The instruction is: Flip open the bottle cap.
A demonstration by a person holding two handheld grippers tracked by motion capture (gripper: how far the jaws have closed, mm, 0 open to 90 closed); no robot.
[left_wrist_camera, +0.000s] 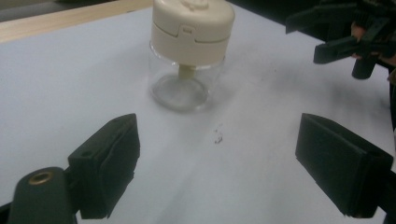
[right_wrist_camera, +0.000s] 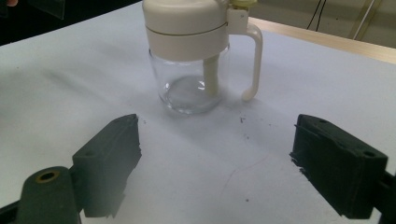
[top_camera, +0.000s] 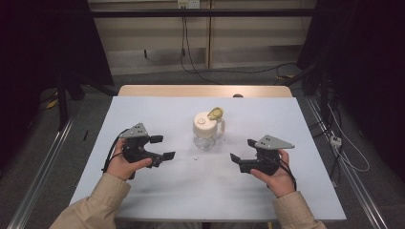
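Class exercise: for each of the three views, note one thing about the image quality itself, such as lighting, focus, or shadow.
High view: the white table is brightly lit while the room around it falls into darkness. Left gripper view: the jar is fairly sharp, while the near black pads look soft. Right gripper view: the jar's glass is faintly hazy, with a soft grey shadow beside it.

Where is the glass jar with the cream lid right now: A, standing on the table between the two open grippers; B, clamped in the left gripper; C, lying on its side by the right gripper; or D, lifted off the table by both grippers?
A: the glass jar stands upright on the table, apart from the left gripper and right gripper, both with jaws apart and nothing between them.
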